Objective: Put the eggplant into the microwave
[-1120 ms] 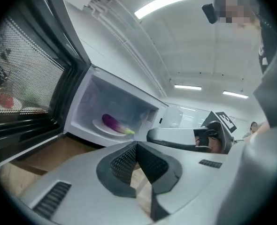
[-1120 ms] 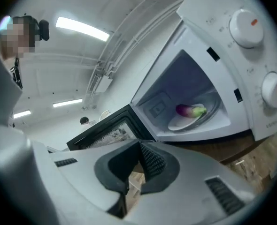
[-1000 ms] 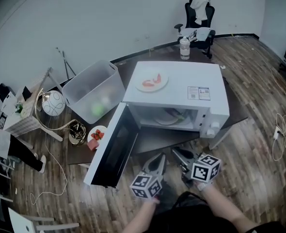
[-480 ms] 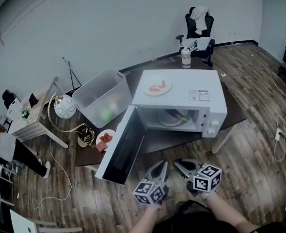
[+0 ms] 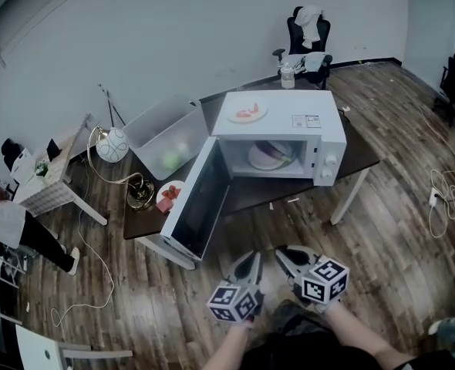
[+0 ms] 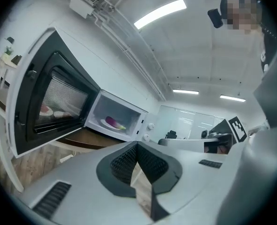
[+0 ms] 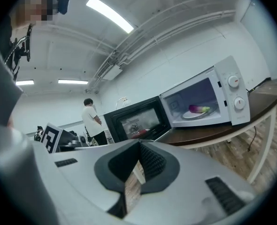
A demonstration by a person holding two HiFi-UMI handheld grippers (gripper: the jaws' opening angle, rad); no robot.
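My left gripper (image 5: 251, 257) and right gripper (image 5: 284, 251): jaws pressed together, nothing in them. Eggplant (image 5: 277, 153) on plate (image 5: 258, 159) inside microwave (image 5: 289, 118), 12 o'clock. Door (image 5: 200, 203) open at 10 o'clock, overhanging table (image 5: 351, 156) edge. Floor (image 5: 389, 237) between us.

Table (image 5: 362, 149): dark brown top, pale legs, on wood-plank floor (image 5: 397, 230).
Bin (image 5: 166, 133): clear plastic, on the table's left part; something green shows inside.
Small plate (image 5: 170, 194): red pieces on it, near the bin.
Lamp (image 5: 112, 145): white globe, beside the table's left end.
Bottle (image 5: 288, 75): at the table's far edge.
Chair (image 5: 305, 41): black, white cloth over its back, against the wall.
Person (image 7: 92, 121): white shirt, standing.
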